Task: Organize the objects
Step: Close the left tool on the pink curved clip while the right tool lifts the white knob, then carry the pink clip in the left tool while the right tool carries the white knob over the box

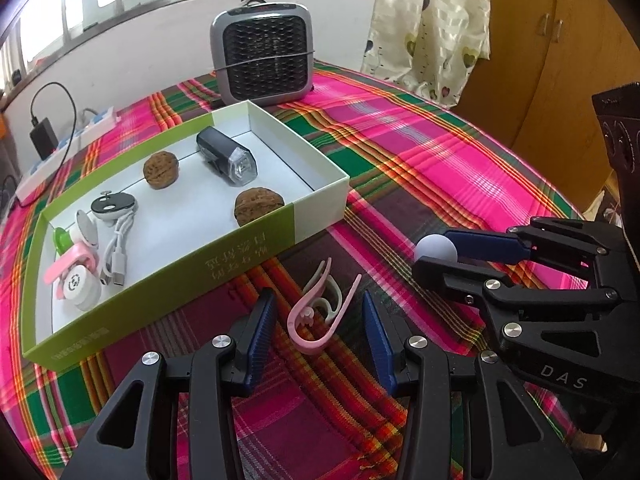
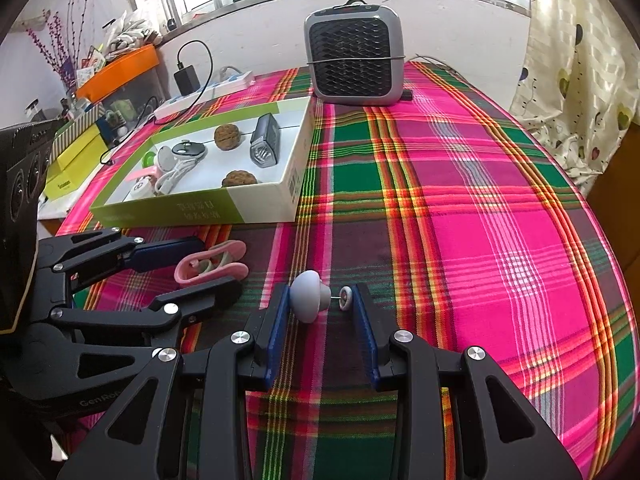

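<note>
Plaid cloth surface; left gripper apart around curved pink plastic clip; right gripper clamped on smooth mushroom-shaped knob.

We cannot read the blurred, inverted print on the green-and-white cardboard box. Its near wall hides the base of the wrinkled brown walnut. The black plastic right gripper covers the lower half of the pale round knob. The frame edge crops the white power strip.
</note>
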Available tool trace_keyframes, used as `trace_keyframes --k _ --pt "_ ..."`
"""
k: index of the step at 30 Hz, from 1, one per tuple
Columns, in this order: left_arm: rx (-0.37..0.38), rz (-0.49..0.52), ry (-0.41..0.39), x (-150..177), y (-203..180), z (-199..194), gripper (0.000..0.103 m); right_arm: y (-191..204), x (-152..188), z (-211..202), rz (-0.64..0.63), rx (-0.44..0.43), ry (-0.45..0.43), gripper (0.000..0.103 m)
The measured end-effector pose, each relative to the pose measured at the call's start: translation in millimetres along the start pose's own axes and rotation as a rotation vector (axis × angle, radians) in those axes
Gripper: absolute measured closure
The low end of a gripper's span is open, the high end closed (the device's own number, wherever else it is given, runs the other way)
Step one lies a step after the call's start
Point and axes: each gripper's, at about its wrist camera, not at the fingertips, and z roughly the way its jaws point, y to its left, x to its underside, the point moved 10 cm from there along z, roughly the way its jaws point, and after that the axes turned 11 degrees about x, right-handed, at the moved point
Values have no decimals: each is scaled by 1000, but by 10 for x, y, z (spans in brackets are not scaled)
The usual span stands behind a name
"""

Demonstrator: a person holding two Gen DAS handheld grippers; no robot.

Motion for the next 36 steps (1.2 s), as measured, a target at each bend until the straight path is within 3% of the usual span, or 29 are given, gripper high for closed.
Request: trace_keyframes --k 8,13,19,36 --pt "-13 1 4 1 -1 4 62 -3 3 -7 0 -2 0 69" --pt "-18 -16 2 2 30 -16 76 -6 4 -8 -1 -2 0 69" --pt "-15 -19 1 6 37 -24 82 -6 6 -5 -4 0 0 70" --pt "-4 -25 -4 9 31 -27 82 -11 5 4 -14 6 -1 70"
